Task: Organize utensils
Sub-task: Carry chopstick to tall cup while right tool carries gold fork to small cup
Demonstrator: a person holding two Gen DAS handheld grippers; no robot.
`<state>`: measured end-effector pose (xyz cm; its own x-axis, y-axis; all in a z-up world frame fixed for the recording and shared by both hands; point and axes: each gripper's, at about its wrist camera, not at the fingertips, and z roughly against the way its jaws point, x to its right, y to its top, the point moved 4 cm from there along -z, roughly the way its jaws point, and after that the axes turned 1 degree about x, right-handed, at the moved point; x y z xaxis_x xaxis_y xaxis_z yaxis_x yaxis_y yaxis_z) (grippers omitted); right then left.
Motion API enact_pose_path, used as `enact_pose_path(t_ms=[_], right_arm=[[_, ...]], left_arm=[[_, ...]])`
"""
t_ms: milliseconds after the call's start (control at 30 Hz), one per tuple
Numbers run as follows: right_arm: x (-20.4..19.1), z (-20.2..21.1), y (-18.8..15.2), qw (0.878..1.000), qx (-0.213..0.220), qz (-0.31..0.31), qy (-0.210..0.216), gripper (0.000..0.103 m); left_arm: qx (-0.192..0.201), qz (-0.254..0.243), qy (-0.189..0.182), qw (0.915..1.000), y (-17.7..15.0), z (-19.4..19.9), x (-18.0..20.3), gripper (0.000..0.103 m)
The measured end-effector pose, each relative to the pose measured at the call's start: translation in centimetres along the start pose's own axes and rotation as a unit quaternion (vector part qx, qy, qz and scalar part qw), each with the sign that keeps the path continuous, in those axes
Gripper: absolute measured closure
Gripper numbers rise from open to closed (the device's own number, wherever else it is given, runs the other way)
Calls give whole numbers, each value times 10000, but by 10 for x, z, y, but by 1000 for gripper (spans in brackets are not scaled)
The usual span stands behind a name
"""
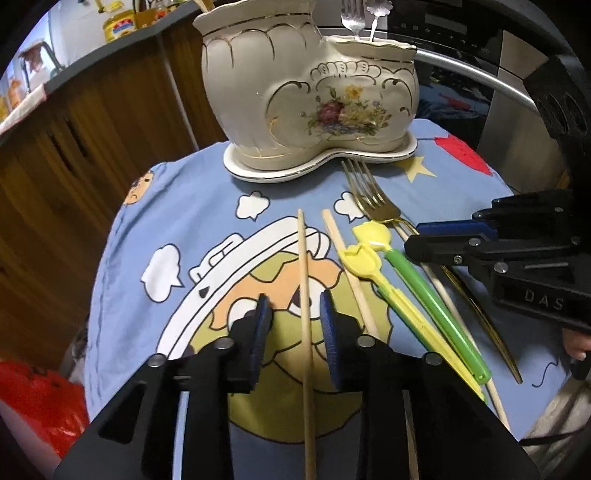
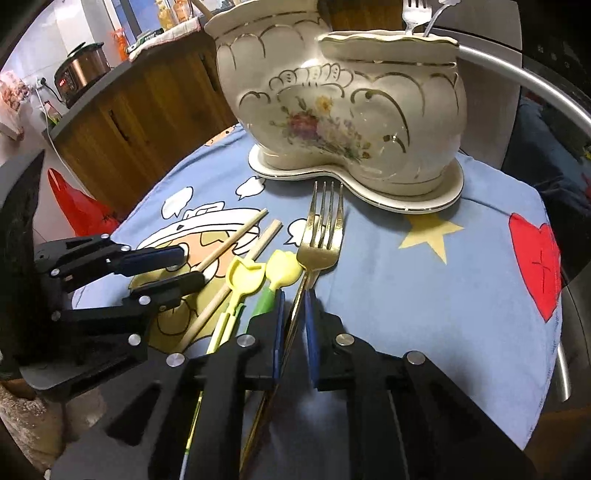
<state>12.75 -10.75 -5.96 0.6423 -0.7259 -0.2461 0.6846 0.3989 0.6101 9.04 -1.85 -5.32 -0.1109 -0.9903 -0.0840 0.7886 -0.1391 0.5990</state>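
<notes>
Gold metal fork (image 2: 320, 236) lies on blue cartoon cloth (image 2: 424, 295) over tabletop, just before cream flowered boot-shaped holder (image 2: 343, 110).

Right claw (image 2: 293, 332) nearly closed round fork handle; firm grip: cannot tell.

Left claw (image 1: 295, 325) released, straddling one wooden chopstick (image 1: 306, 314).

Silver fork (image 1: 351, 16) already in holder.

Left to sort: chopsticks, two yellow scoop sticks (image 1: 369, 254).

Early stage.

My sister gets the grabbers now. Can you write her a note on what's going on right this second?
Left gripper: fingers open around one wooden chopstick lying on the cloth, not squeezed.
Right gripper: fingers nearly closed around the gold fork handle; firm grip unclear.
Done: a silver fork and another utensil stand in the ceramic holder.
Left: both chopsticks, gold fork, yellow spoon, green-handled spoon.
</notes>
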Motion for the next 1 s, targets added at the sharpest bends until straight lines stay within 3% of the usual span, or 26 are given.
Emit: enact_pose_path(t_ms=[100, 267, 467, 733, 1000], right_arm=[[0, 9, -2, 9999, 106, 27, 62, 97], [-3, 31, -2, 9991, 387, 112, 136, 97], [-7, 64, 1, 9947, 936, 220, 372, 97], [-18, 107, 11, 9745, 2154, 600, 172, 97], [-10, 121, 29, 9611, 2696, 599, -107, 97]], left_arm=[[23, -176, 21, 9998, -1, 0, 6, 98], [99, -107, -32, 9999, -4, 6, 5, 98], [750, 216, -203, 9967, -2, 41, -8, 98], [2158, 572, -528, 9733, 19, 94, -20, 98], [2635, 494, -552, 9618, 34, 106, -11, 98]])
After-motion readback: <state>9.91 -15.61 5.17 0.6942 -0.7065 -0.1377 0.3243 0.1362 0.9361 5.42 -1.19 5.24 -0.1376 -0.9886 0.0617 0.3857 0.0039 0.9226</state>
